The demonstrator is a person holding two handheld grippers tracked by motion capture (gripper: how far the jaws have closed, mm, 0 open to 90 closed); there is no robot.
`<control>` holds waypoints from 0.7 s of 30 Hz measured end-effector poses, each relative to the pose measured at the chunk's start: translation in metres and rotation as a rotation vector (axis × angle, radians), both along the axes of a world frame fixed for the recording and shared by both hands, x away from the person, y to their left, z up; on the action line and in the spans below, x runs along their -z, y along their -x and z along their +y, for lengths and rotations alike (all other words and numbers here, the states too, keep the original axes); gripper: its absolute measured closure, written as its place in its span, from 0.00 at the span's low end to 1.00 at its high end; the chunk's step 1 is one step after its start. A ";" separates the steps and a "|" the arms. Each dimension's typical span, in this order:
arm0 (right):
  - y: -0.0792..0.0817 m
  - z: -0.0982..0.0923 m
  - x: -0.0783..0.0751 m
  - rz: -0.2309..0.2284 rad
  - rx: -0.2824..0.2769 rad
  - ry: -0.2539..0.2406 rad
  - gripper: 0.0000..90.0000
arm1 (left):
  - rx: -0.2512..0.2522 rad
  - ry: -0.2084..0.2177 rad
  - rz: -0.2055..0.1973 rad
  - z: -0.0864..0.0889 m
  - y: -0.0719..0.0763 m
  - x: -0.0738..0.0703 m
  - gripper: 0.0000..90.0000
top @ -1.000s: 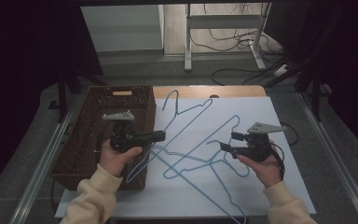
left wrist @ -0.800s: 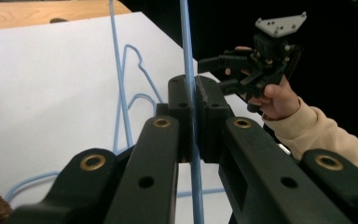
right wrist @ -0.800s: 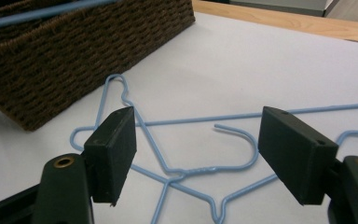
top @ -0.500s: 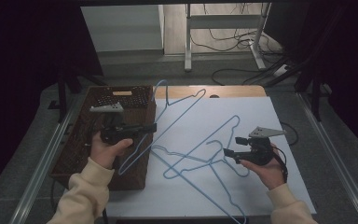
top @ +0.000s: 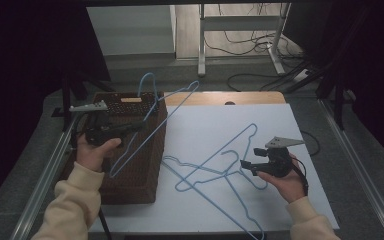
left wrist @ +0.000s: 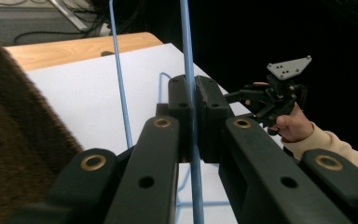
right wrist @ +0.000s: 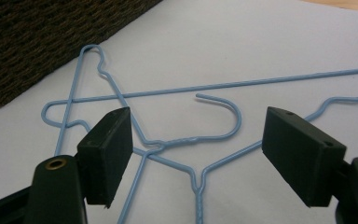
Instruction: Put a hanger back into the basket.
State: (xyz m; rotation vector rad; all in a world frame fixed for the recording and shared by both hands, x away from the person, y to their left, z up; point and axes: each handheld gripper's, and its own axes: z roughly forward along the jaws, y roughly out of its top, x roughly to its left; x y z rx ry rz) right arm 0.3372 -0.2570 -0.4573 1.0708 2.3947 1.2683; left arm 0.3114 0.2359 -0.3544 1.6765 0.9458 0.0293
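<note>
The left gripper (top: pixel 139 125) is clamped tight on the wire of a blue wire hanger (top: pixel 152 117), holding it up in the air over the brown wicker basket (top: pixel 140 170) at the left edge of the table. In the left gripper view the pads pinch the thin wire right between them, and both ends of that wire run out of the picture at top and bottom. The basket there is just a blurry brown mass on the left.

The right gripper (top: pixel 243 165) hangs over the white sheet (top: pixel 200 125) near the right edge with its jaws spread wide and nothing between them; they've just been opening a bit more. Below it lie two more blue hangers (right wrist: pixel 168 140), crossed over each other. It's hard to tell which wire belongs to which, and the nearer one runs past the front edge of the sheet in the high view.

No labels or writing readable anywhere.
</note>
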 end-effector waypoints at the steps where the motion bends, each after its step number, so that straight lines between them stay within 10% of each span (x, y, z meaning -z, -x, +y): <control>1: 0.000 0.000 0.000 -0.003 -0.001 0.001 0.27 | -0.005 -0.001 -0.001 0.004 0.000 0.000 0.96; 21: -0.001 0.001 0.002 0.006 0.004 0.028 0.27 | -0.086 0.001 0.026 0.063 -0.001 0.017 0.96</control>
